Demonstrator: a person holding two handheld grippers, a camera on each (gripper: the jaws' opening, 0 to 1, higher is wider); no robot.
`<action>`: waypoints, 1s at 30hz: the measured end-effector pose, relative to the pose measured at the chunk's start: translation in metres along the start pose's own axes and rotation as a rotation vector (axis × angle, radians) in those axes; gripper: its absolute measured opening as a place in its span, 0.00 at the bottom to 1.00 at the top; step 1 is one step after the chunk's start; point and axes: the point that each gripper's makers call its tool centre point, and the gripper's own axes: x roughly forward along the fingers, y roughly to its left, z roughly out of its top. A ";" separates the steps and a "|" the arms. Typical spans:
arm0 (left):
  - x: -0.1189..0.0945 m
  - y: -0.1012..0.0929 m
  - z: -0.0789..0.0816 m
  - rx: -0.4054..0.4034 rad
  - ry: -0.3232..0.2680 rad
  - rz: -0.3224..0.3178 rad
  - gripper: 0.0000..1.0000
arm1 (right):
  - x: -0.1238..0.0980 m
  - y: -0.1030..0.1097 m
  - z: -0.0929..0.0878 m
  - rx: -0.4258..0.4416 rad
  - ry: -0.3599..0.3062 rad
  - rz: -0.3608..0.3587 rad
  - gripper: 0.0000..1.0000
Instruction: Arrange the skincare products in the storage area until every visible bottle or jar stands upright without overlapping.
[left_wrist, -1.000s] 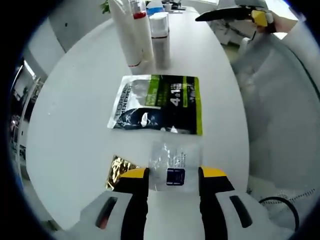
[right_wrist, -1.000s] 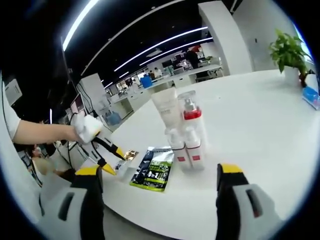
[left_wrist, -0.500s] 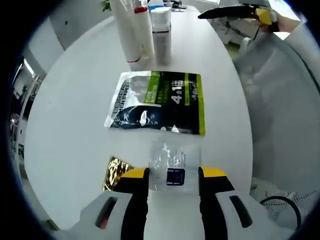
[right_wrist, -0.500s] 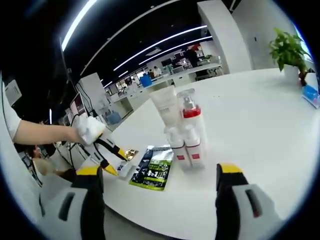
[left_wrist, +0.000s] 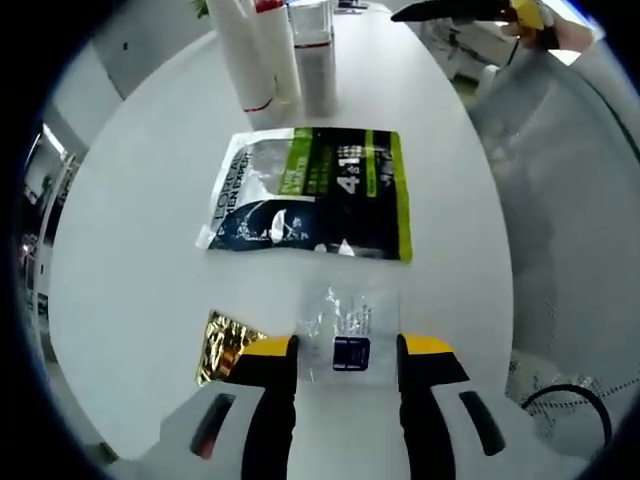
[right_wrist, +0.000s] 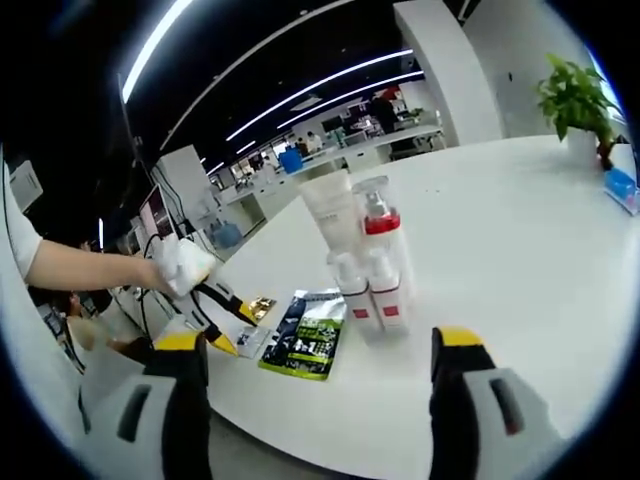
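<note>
Several bottles stand upright in a tight group: a white tube (right_wrist: 330, 212), a clear pump bottle with a red collar (right_wrist: 378, 225) and two small white bottles with red bands (right_wrist: 370, 292). From the left gripper view the tube (left_wrist: 245, 50) and a clear bottle (left_wrist: 315, 55) stand at the top. A green-black pouch (left_wrist: 310, 195) (right_wrist: 310, 335) lies flat before them. My left gripper (left_wrist: 347, 347) (right_wrist: 235, 322) is shut on a clear sachet (left_wrist: 345, 325) with a blue label, low over the table. A gold sachet (left_wrist: 225, 345) lies just to its left. My right gripper (right_wrist: 320, 342) (left_wrist: 520, 12) hangs open, holding nothing.
The white table (right_wrist: 500, 230) curves away, its near edge close under both grippers. A potted plant (right_wrist: 575, 100) and a blue item (right_wrist: 620, 185) stand at the far right. A person's arm (right_wrist: 80, 265) reaches in from the left.
The left gripper view has shifted, so pouch and bottles sit higher and the gold sachet further left, while the clear sachet keeps its place between the jaws. The right gripper view barely moved.
</note>
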 end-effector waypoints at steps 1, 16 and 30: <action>0.000 0.000 0.000 0.000 -0.001 0.000 0.37 | 0.000 0.000 0.000 0.000 0.000 0.000 0.93; 0.001 0.000 0.000 -0.007 0.008 0.007 0.39 | -0.001 0.001 0.000 0.011 -0.002 0.004 0.92; -0.004 0.001 0.003 -0.023 0.000 0.023 0.45 | -0.001 0.001 0.001 0.016 -0.010 0.008 0.91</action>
